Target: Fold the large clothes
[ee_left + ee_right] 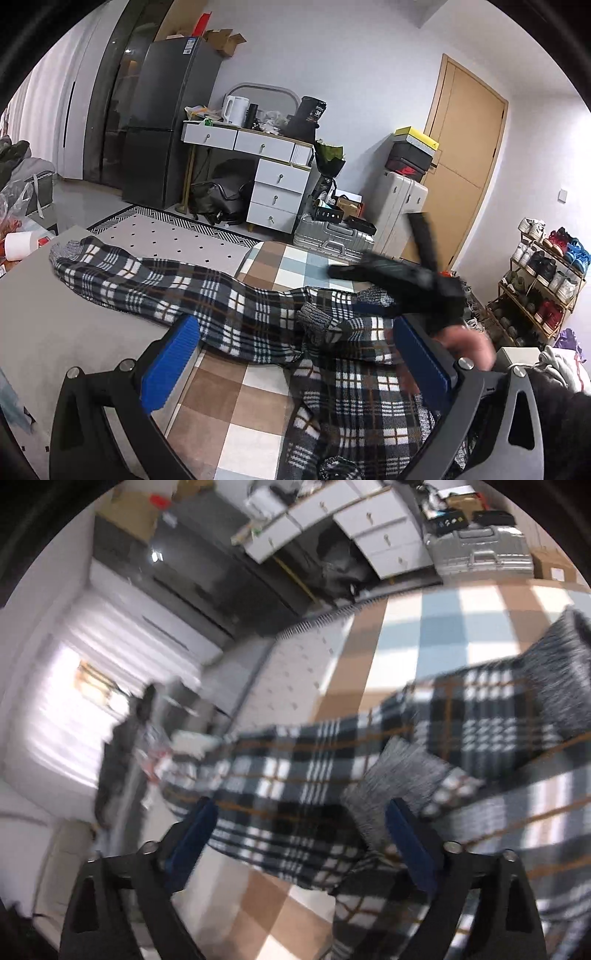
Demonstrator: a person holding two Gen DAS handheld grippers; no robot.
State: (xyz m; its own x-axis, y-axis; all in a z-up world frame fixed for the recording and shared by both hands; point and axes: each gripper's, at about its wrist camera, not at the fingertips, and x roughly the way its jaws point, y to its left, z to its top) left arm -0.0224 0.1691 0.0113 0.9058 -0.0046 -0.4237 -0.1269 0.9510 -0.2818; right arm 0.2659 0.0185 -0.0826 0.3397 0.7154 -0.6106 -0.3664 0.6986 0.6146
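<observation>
Far left, left wrist view: grey bed surface point(55, 325) under the end of one plaid sleeve; a dark fridge point(166, 122) stands behind it against the wall.
Garment: the plaid garment point(229, 306) lies spread across the bed edge and the checked rug point(229, 402), one long sleeve running out to the left, its grey ribbed cuff point(68, 249) at the far tip.
My left tongs: left gripper point(295, 365) held wide, blue pads well apart, plaid cloth and rug showing in the gap; nothing is pinched between them.
Left pad: the left blue pad point(168, 363) sits over the line where the bed meets the rug.
Centre: a second grey ribbed cuff point(314, 319) lies folded over the plaid, just past my left tongs.
Background: white drawer desk point(258, 162) (cluttered top, kettle on it), silver suitcase point(332, 236) lying flat on the floor beside it.
Right of centre: my right gripper point(399, 273) crosses the left wrist view, dark and blurred, over the garment.
My right tongs, own view: right gripper point(299, 838) also held wide, plaid cloth point(314, 746) beneath the gap (frame is motion-blurred), a ribbed cuff point(399, 771) just beside the right pad; whether it touches I cannot tell.
Far right: wooden door point(465, 155), shoe rack point(543, 280) against the wall.
</observation>
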